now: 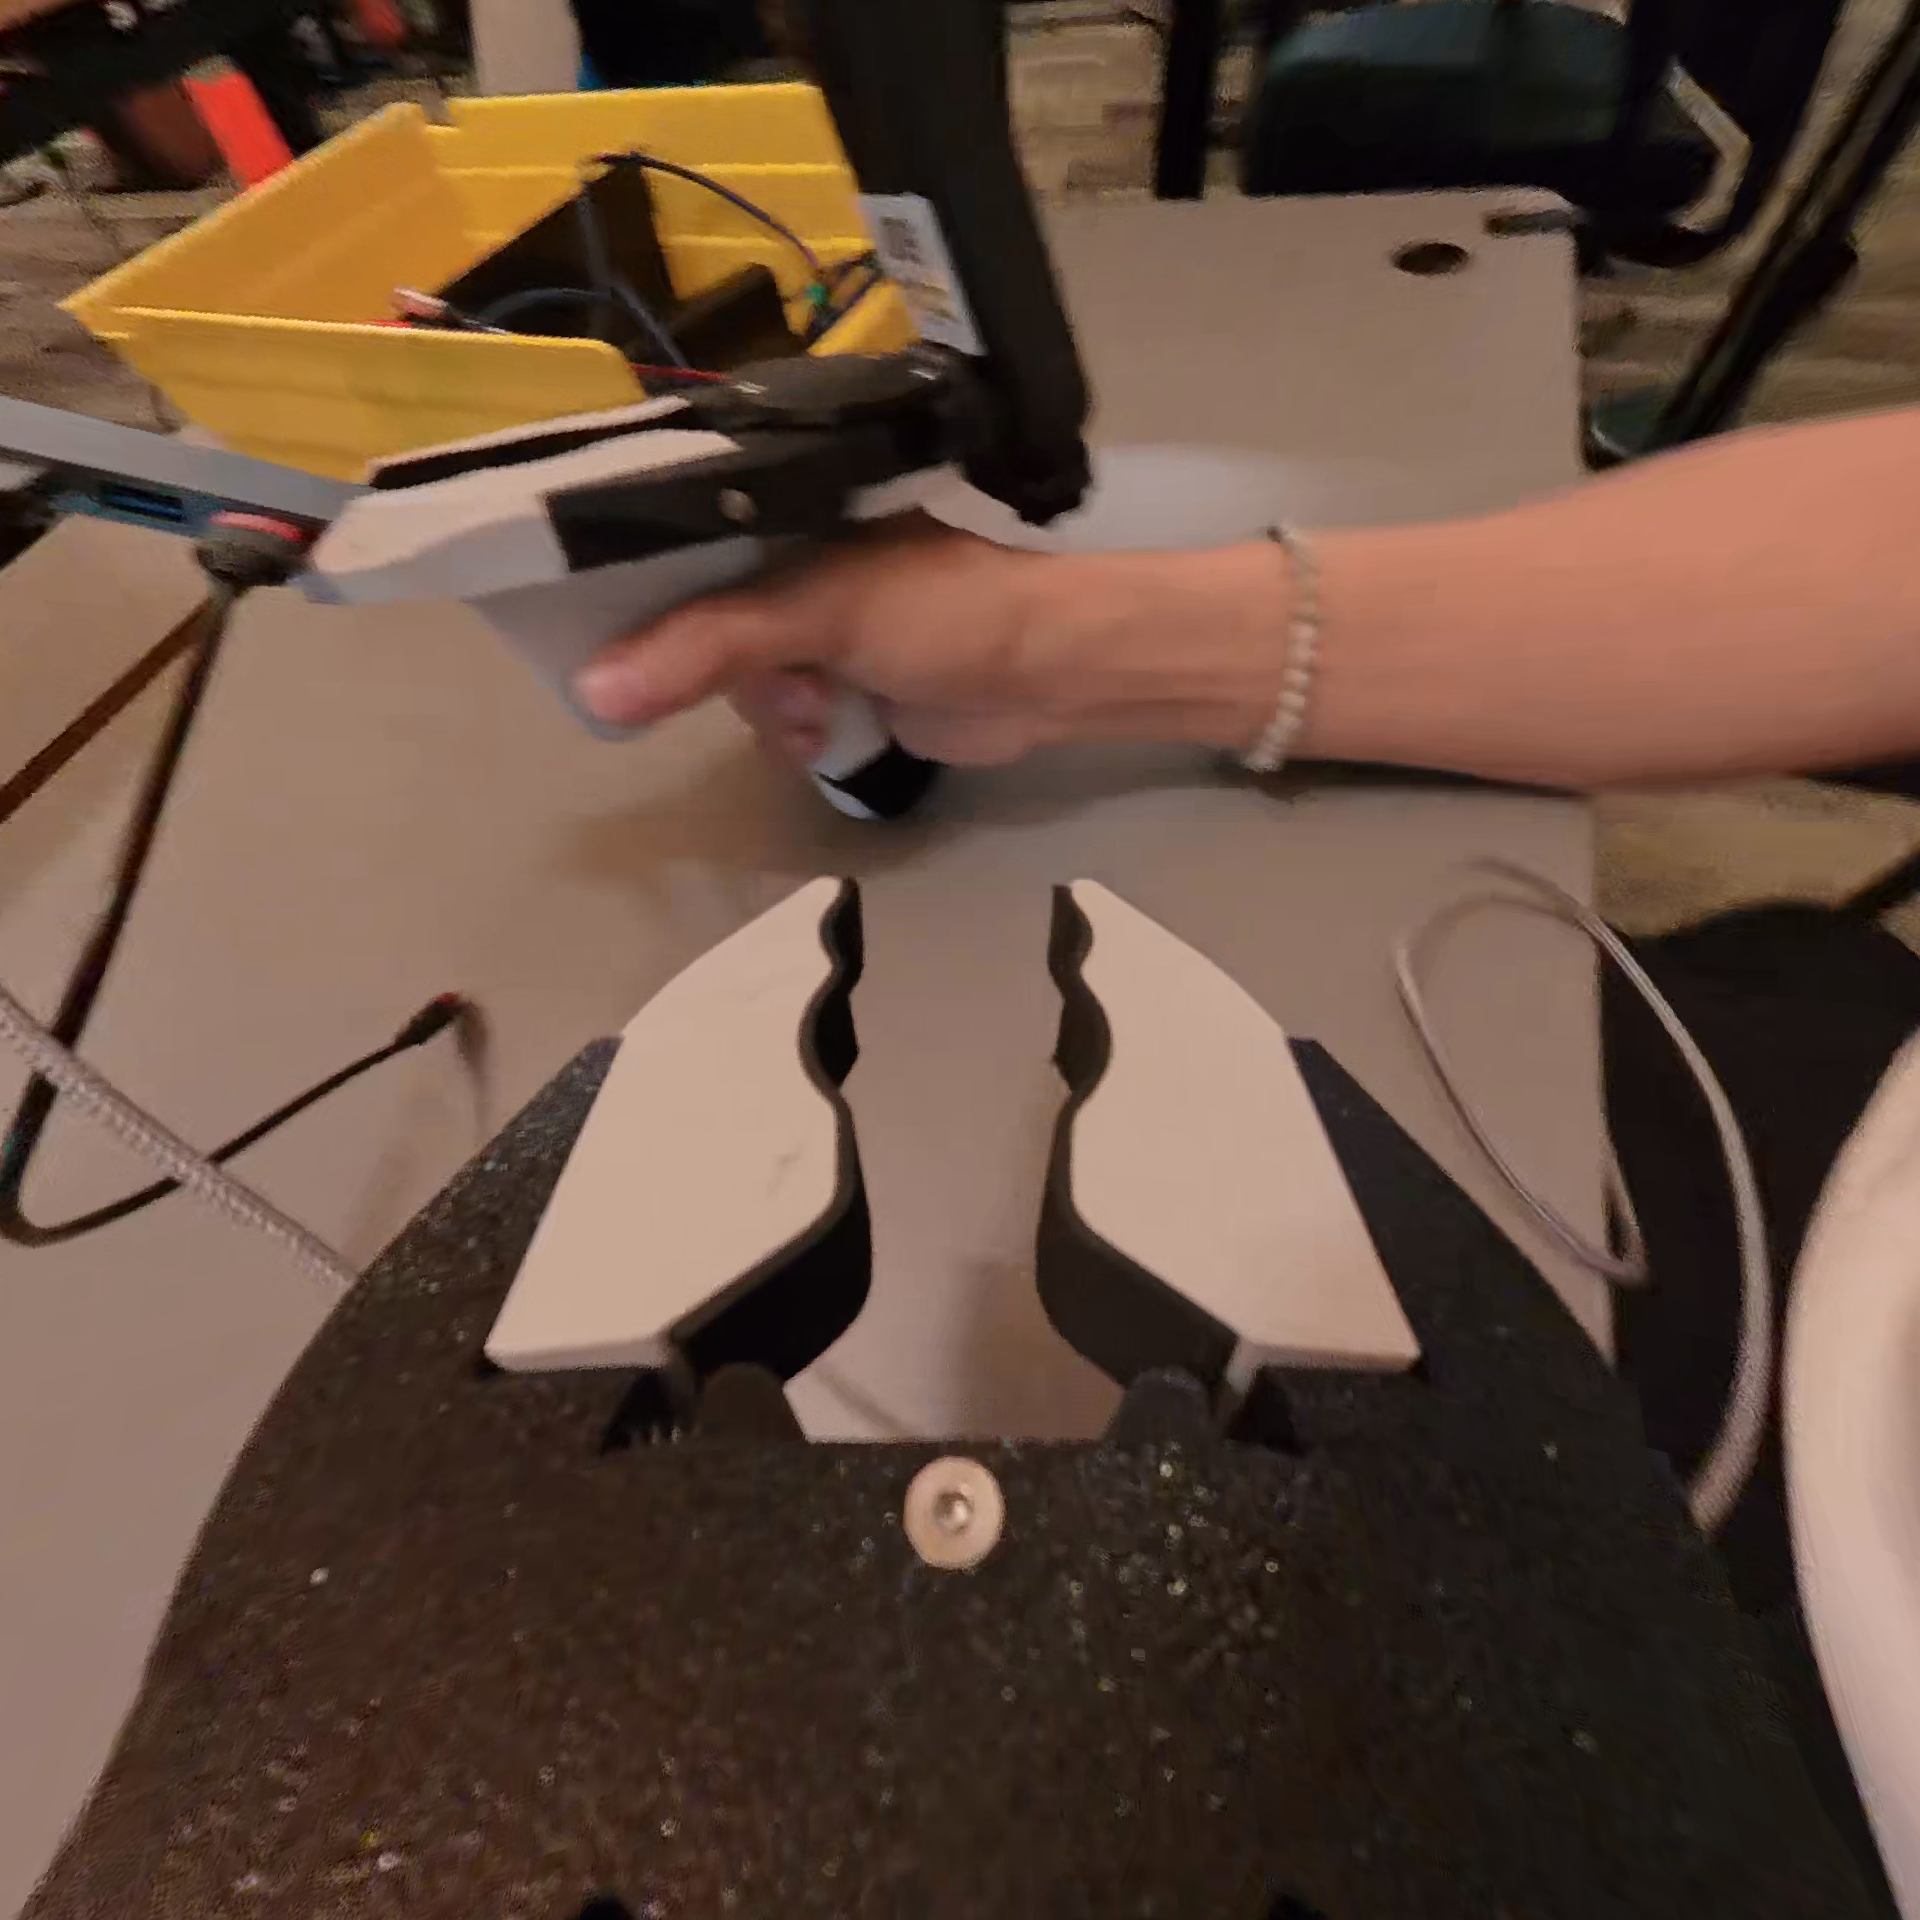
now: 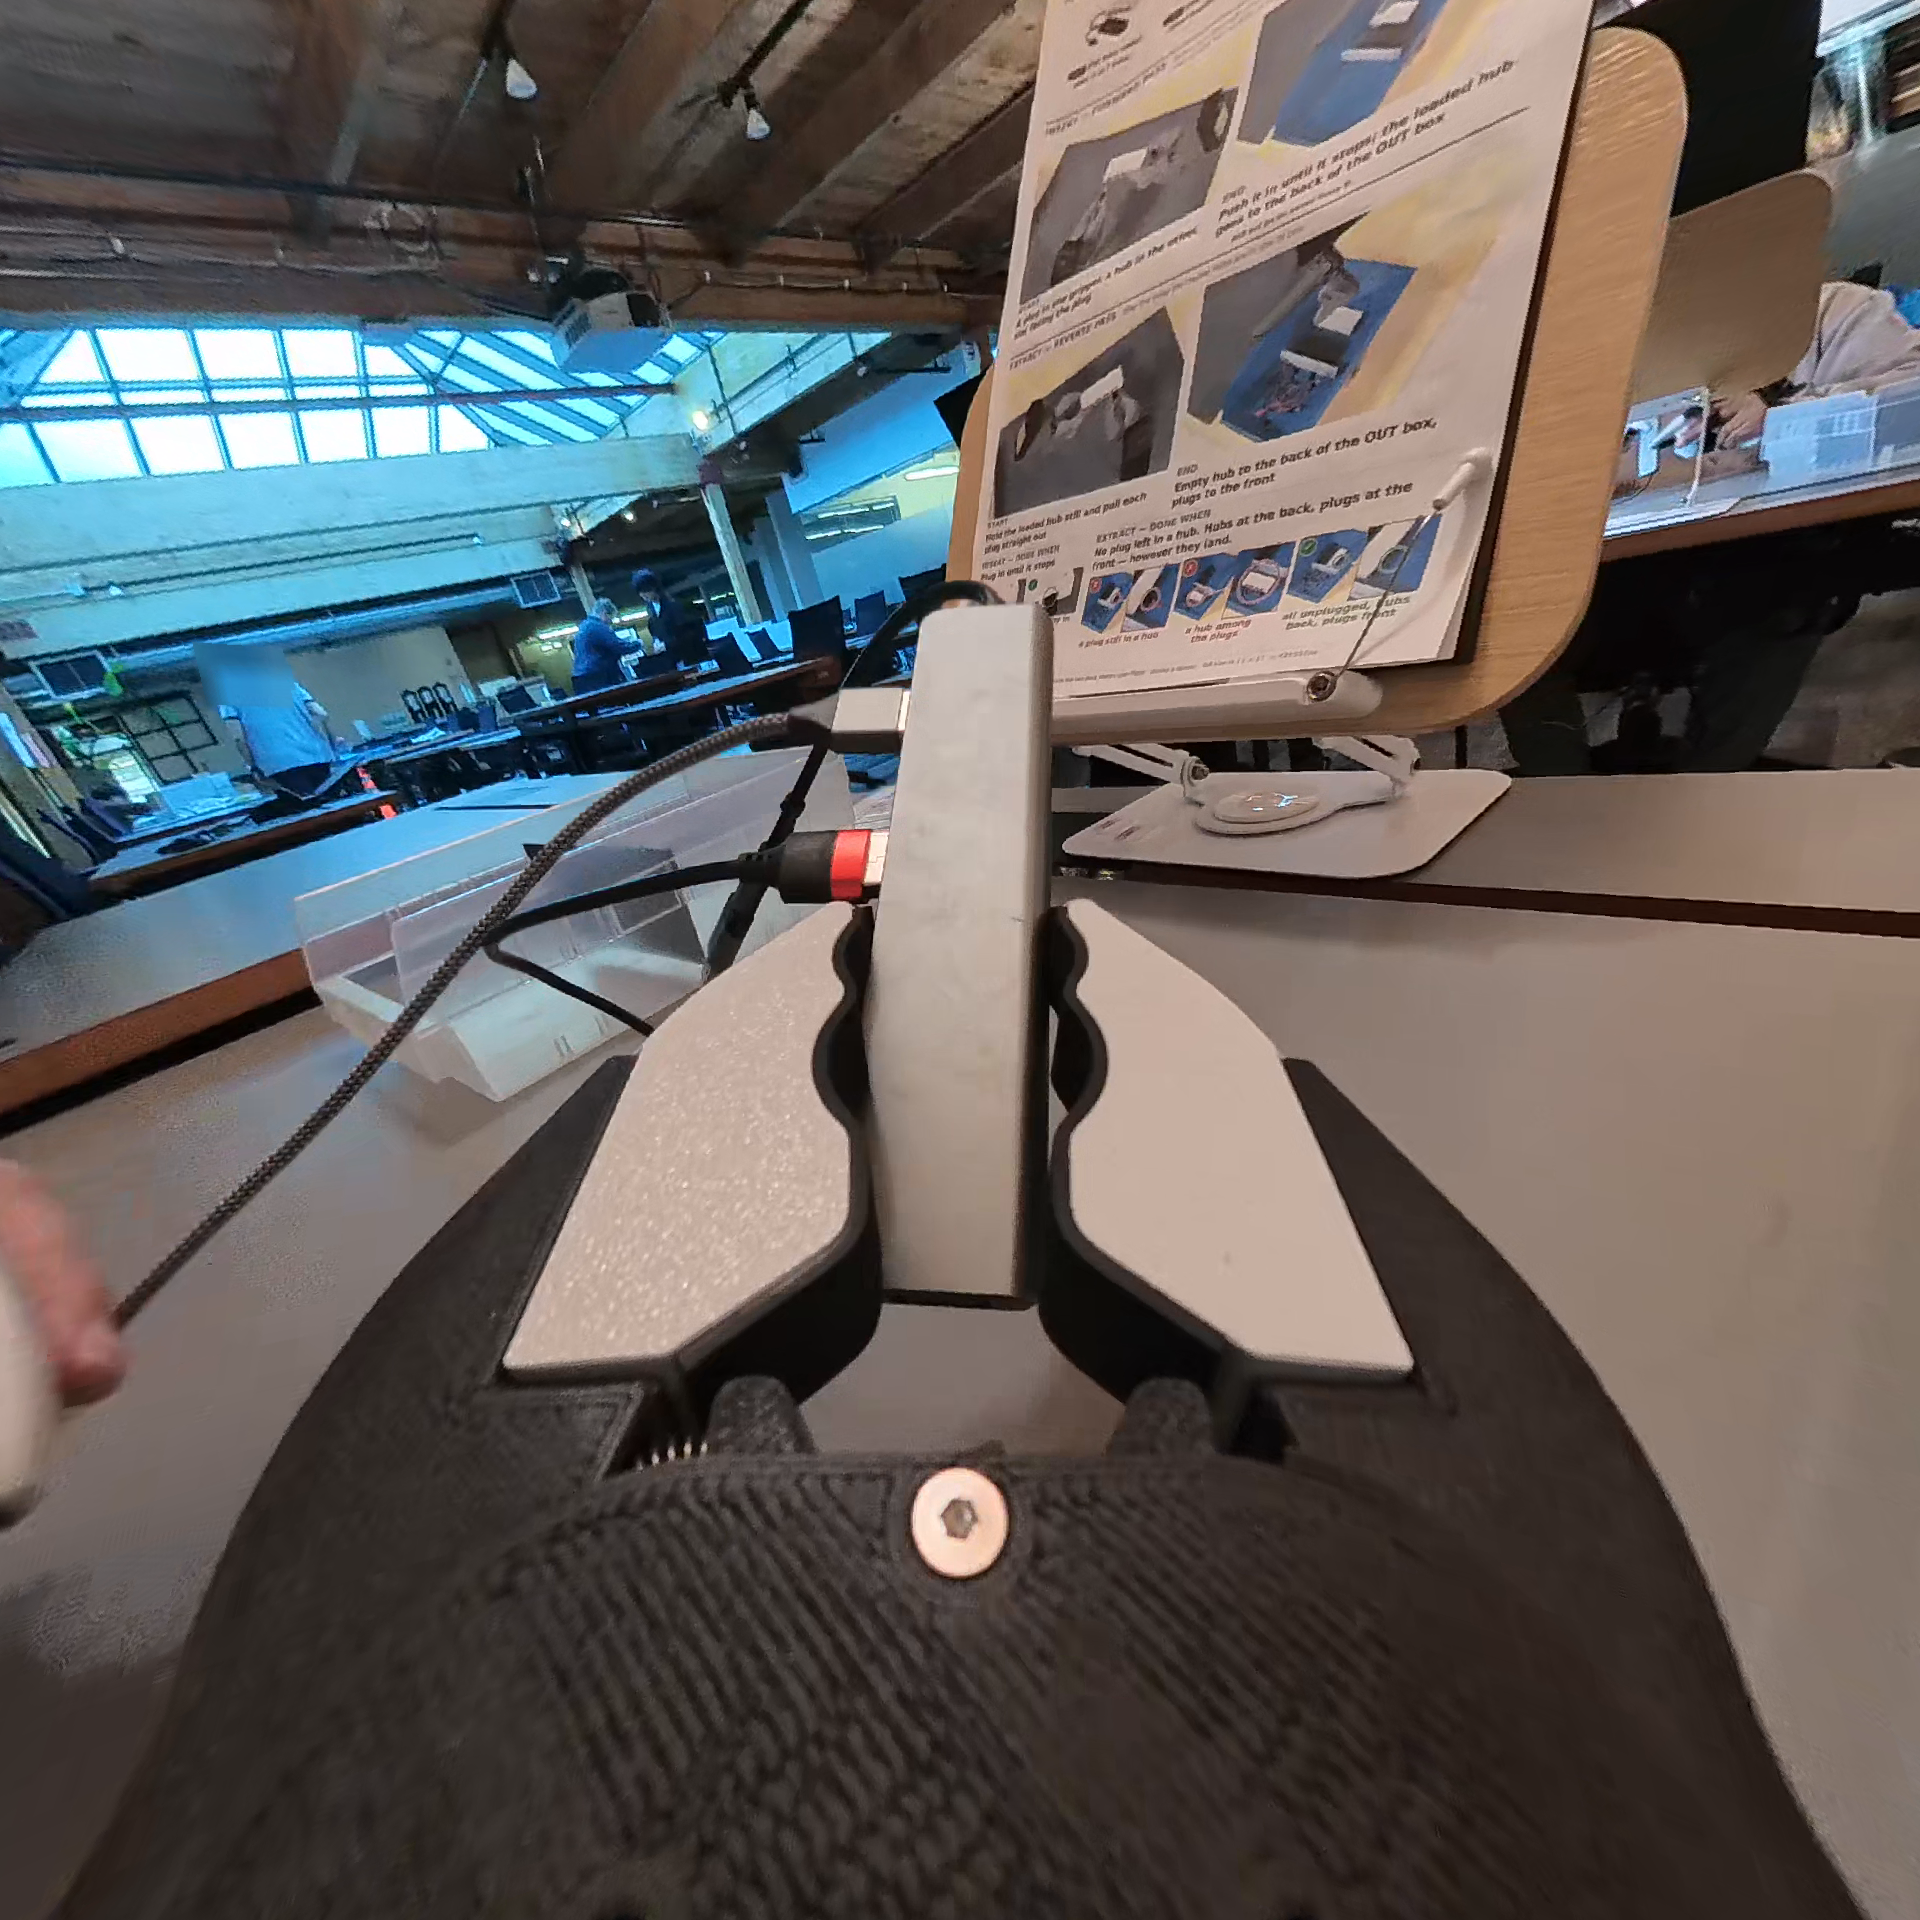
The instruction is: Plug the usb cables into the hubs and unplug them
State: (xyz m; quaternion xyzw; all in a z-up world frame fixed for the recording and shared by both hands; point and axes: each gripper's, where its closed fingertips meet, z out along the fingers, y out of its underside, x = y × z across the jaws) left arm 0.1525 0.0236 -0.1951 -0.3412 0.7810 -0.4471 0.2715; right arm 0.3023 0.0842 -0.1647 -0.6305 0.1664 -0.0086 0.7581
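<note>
Bare table [image 1: 436, 831] lay ahead of the left gripper [image 1: 956, 904], whose parted jaws held nothing. Farther on, the right gripper [image 1: 343, 551] and the hand [image 1: 894, 644] holding it crossed the way, with the yellow bin [image 1: 343, 312] behind. A black cable [image 1: 260, 1122] and a braided cable [image 1: 156, 1153] trailed at left, and a thin grey cable [image 1: 1558, 1091] looped at right.

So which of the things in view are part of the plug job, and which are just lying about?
Job:
- grey hub, clamped in the right gripper
- red-collared plug and braided-cable plug, both seated in the hub
- left gripper, open and empty
- loose black cable on the table
- yellow bin holding cables

Lying about:
- instruction sheet stand
- clear plastic tray
</note>
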